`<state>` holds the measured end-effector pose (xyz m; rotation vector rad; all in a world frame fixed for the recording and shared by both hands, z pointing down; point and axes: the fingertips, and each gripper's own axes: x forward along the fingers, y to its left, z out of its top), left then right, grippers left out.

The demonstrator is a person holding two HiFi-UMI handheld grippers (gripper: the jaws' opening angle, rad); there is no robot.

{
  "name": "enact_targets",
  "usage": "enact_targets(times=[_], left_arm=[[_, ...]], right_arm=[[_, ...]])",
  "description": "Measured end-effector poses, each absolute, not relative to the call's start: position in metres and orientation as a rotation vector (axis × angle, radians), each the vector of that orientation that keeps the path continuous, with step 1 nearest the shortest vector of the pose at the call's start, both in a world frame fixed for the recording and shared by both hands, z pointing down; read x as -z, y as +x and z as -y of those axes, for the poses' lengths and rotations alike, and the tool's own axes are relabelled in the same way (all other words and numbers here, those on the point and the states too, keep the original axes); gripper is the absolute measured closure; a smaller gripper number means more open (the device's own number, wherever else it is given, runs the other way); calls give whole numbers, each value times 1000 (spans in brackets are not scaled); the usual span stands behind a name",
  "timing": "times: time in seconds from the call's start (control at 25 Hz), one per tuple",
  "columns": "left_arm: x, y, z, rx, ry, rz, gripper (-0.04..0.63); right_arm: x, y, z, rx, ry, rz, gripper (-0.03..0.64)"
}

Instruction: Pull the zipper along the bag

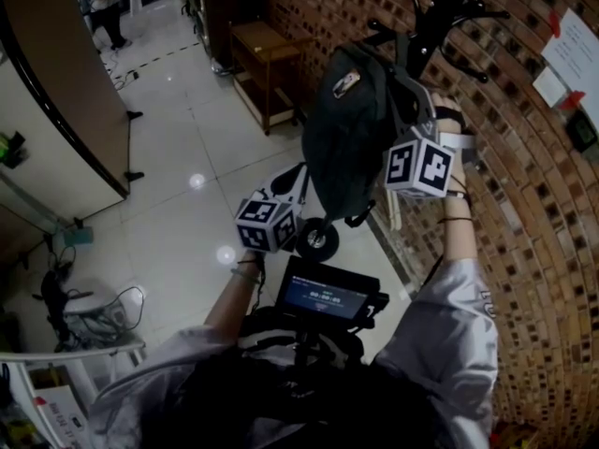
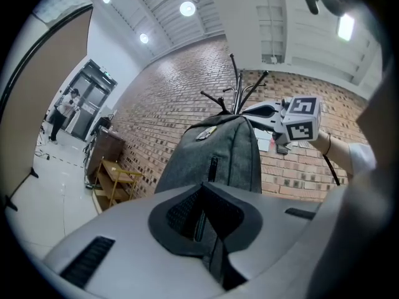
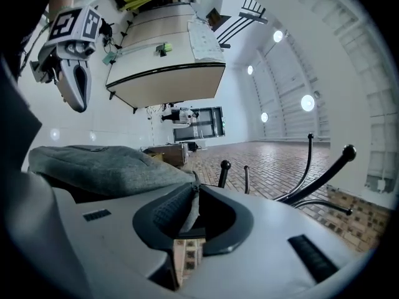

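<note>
Clamping our left gripper [image 2: 202, 215] on dark grey fabric bag [image 1: 351, 129] | right gripper [image 3: 191, 222] on its thin tab [image 3: 187, 205] | brick wall [image 1: 533, 223], glossy white floor [image 1: 178, 129]

Our bag [image 1: 351, 129] hangs on the coat rack [image 1: 436, 12] by the brick wall [image 1: 524, 251], left gripper [image 2: 201, 217] at its bottom, right gripper [image 3: 187, 220] up top.

Both arms were raised before the body, the right forearm [image 1: 457, 237] held higher than the left forearm [image 1: 236, 297]. The left tongs [image 2: 202, 222] were closed on the bag [image 2: 218, 154] from below. The right tongs [image 3: 187, 222] were pinched on a thin grey strip [image 3: 186, 212] at its upper edge.
</note>
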<state>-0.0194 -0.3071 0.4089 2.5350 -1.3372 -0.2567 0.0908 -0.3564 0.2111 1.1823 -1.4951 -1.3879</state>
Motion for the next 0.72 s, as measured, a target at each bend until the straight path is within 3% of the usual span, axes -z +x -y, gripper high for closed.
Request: enact_targets(times=[0.72], left_arm=[[-411,-17,312,249,2535,1332,588]], right_arm=[[-209,87,355,1368,1032,1544,600]])
